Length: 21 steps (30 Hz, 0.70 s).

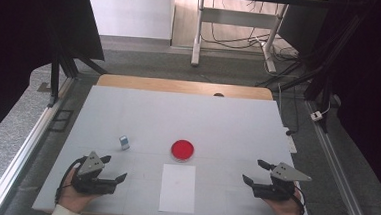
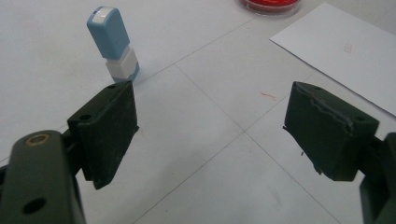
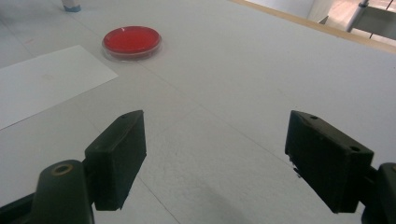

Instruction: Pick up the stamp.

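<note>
A small blue and white stamp stands upright on the white table, left of centre; the left gripper view has the stamp just beyond the left jaw. A round red ink pad sits mid-table, and the same ink pad is far left in the right gripper view. A white sheet of paper lies in front of it. My left gripper rests near the front left, open and empty. My right gripper rests at the front right, open and empty.
The white table top has a wooden strip along its far edge. Metal frame rails run down both sides. Cables and desk legs lie on the floor beyond the table.
</note>
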Tool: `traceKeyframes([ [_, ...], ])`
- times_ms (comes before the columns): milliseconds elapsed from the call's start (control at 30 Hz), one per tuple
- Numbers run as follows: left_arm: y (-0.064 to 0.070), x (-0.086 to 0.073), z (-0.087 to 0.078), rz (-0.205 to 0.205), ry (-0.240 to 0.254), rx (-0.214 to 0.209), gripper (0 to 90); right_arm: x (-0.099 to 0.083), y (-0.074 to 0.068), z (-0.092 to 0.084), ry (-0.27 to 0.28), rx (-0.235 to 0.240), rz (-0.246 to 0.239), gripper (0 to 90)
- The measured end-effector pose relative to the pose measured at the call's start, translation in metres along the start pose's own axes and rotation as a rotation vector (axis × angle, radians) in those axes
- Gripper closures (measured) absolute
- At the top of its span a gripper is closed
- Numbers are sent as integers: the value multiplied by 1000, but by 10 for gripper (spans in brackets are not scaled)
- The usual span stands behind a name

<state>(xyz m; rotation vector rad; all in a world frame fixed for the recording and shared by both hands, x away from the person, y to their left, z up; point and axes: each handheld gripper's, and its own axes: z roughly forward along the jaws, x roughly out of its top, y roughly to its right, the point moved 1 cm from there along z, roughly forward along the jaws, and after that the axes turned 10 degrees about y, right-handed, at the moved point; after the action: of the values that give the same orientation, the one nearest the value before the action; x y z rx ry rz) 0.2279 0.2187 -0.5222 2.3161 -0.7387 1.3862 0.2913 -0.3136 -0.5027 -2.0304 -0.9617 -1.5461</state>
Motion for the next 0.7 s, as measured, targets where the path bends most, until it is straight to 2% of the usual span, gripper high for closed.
traceKeyframes([
  [467, -2, -1, 1, 4, 2, 14, 169, -4, -2, 2, -14, 1, -25, 215],
  [700, 0, -1, -1, 12, 0, 11, 172, -2, -3, 2, 4, 4, -28, 221],
])
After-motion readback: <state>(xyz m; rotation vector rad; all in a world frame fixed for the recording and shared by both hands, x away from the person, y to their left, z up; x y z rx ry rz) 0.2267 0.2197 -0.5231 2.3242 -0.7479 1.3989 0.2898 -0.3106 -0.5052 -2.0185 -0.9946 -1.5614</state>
